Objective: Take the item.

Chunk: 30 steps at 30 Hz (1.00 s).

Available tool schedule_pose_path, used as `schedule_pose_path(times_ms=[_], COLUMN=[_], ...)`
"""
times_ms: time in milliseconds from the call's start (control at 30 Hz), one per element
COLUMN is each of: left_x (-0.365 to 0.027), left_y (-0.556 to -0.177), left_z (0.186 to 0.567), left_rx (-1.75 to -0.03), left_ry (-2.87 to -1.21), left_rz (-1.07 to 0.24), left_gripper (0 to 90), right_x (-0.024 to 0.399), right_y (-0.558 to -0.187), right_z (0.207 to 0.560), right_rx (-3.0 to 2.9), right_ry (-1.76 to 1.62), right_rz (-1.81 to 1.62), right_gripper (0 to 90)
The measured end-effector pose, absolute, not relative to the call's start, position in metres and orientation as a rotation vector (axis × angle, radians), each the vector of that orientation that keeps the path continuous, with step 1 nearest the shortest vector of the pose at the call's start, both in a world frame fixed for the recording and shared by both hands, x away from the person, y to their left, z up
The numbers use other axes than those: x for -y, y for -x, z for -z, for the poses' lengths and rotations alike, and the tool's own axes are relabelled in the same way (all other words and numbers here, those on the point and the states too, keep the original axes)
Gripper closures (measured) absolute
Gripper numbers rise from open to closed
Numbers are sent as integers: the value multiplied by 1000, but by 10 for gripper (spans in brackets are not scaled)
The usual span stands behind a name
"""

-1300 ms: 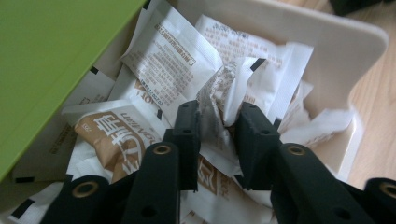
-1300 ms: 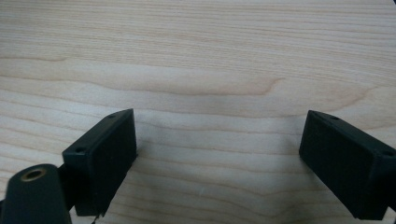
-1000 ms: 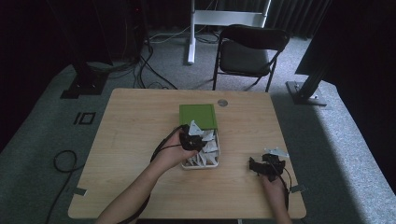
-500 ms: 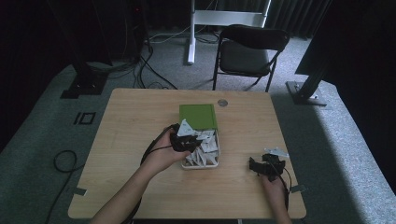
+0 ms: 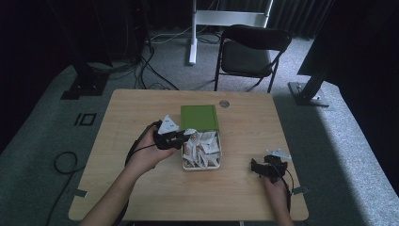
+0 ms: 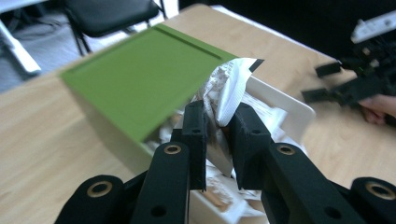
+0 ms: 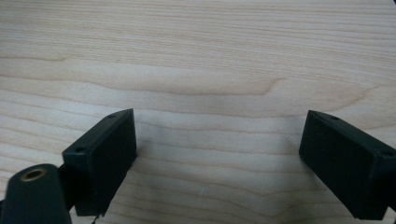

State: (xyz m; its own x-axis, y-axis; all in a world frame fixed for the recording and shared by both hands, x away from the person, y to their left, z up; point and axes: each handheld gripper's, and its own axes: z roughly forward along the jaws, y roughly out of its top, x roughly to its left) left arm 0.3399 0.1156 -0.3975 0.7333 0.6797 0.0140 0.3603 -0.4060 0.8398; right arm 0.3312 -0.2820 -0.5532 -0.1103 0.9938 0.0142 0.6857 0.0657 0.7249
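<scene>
High view: the left claw is held at the white box's left edge; the packet is lost in the heap inside.
Left claw view: a white packet is pinched, apparently for lifting out; the green lid hides the box's far end.
Right claw view: the right claw is spread over bare desk, evidently parked.

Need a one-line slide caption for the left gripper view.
Left gripper shut on a white sachet above the white tray, beside its green lid.
</scene>
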Motion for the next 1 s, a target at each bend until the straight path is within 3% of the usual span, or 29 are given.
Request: schedule_pose_path(times_ms=[533,1000], left_x=[-173,-231], left_y=[-347,-358], left_z=[407,440], left_rx=[-935,-1142], left_ry=[-1864,-1766], left_rz=[-553,-695], left_gripper=[776,776], right_x=[282,282], right_y=[-331,-331], right_z=[553,553], right_rx=[-1849,-1851], right_ry=[-1665,-1667], right_rz=[-809,-809], right_gripper=[109,109])
